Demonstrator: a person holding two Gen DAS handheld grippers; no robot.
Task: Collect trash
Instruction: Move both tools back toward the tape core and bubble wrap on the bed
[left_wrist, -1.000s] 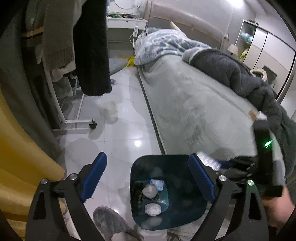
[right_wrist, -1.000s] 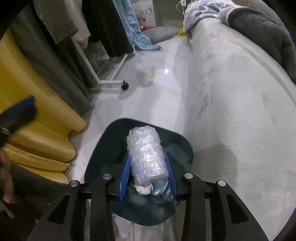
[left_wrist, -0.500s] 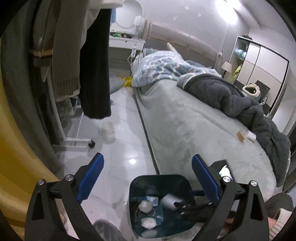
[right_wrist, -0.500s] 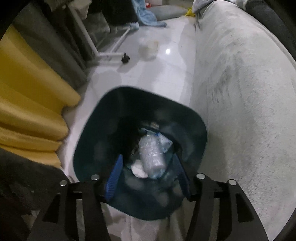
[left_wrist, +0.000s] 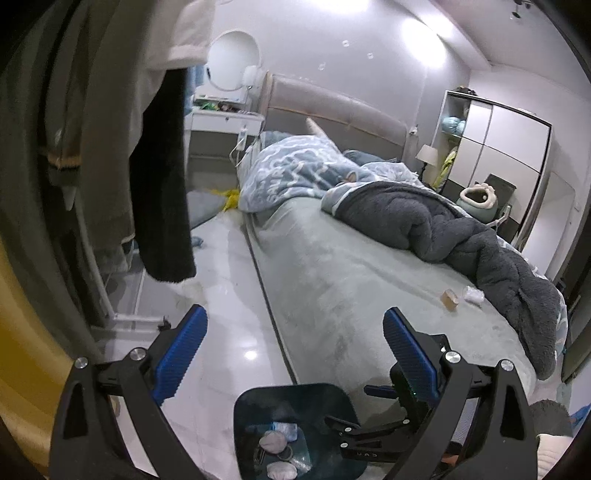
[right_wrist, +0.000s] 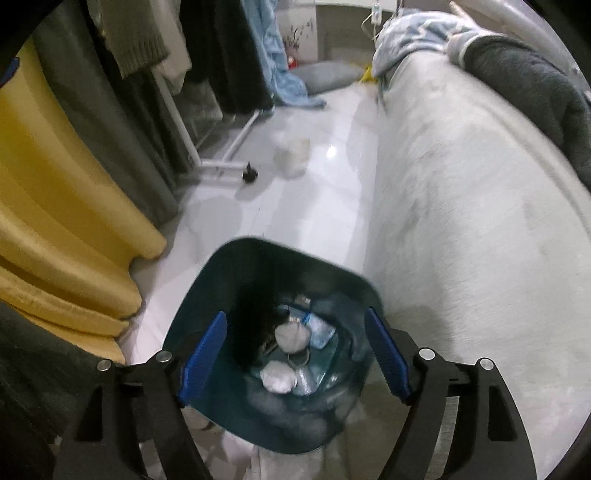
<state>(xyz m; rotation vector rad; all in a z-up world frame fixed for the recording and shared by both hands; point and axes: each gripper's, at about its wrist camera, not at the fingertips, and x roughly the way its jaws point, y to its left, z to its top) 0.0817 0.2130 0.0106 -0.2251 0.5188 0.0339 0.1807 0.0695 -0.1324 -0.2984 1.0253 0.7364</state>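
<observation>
While the right hand-held gripper (right_wrist: 295, 354) is held above the trash bin (right_wrist: 236, 280), its jaws have just been opening, nothing between; the plastic wad (right_wrist: 320, 329) lies below. The left hand-held gripper (left_wrist: 293, 345) is spread empty.

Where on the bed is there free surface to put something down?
The grey sheet is bare between the floor-side edge and the dark blanket. It is crowded near a small brown item and a white wad, beside the blanket.
</observation>
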